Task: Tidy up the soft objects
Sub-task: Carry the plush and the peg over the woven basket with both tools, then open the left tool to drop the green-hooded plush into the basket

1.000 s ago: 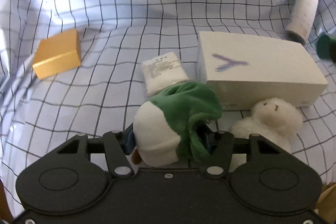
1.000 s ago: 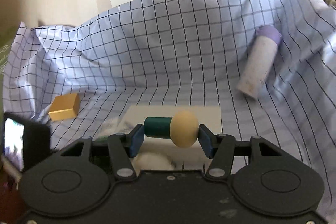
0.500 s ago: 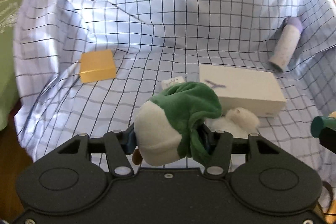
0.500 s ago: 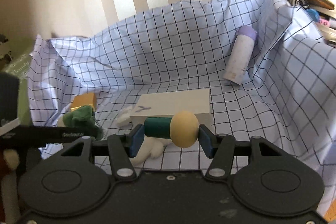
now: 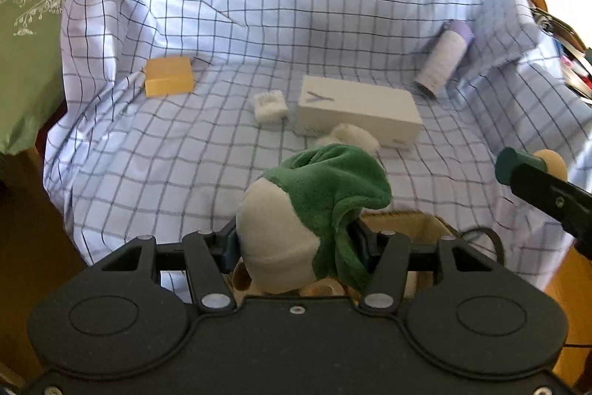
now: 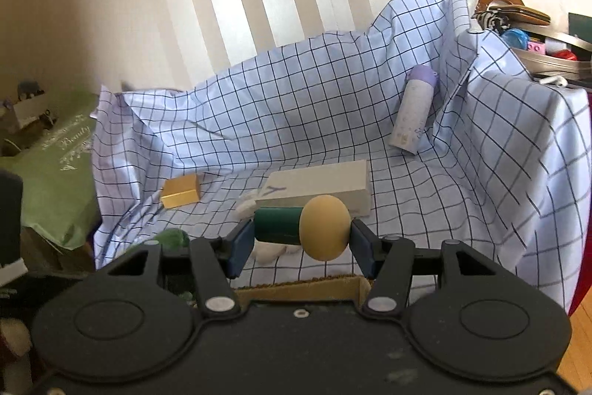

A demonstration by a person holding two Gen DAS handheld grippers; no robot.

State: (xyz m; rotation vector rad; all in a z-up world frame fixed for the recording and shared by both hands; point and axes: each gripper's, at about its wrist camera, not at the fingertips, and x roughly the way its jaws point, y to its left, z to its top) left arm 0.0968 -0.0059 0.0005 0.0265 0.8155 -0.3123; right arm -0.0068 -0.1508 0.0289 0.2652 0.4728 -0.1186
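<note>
My left gripper [image 5: 296, 247] is shut on a green and white plush toy [image 5: 314, 210], held above the near edge of the checked cloth [image 5: 148, 165], over a cardboard box [image 5: 407, 221]. My right gripper [image 6: 301, 236] is shut on a peg toy with a dark green body and tan round head [image 6: 303, 226]; it also shows in the left wrist view [image 5: 529, 163]. A white fluffy plush [image 5: 351, 136] lies against the white box [image 5: 359, 110]. A small white packet [image 5: 270, 106] lies left of the white box.
A gold box [image 5: 168, 80] sits at the cloth's left. A purple-capped bottle [image 5: 444, 58] leans at the back right. A green bag [image 5: 26, 43] stands left of the cloth. Clutter [image 6: 518, 24] sits on the far right. The cardboard box rim [image 6: 303, 284] lies below my right gripper.
Both grippers have pulled back and up from the cloth with their toys still held. The white box and fluffy plush now look farther away, and the cardboard box has come into view.
</note>
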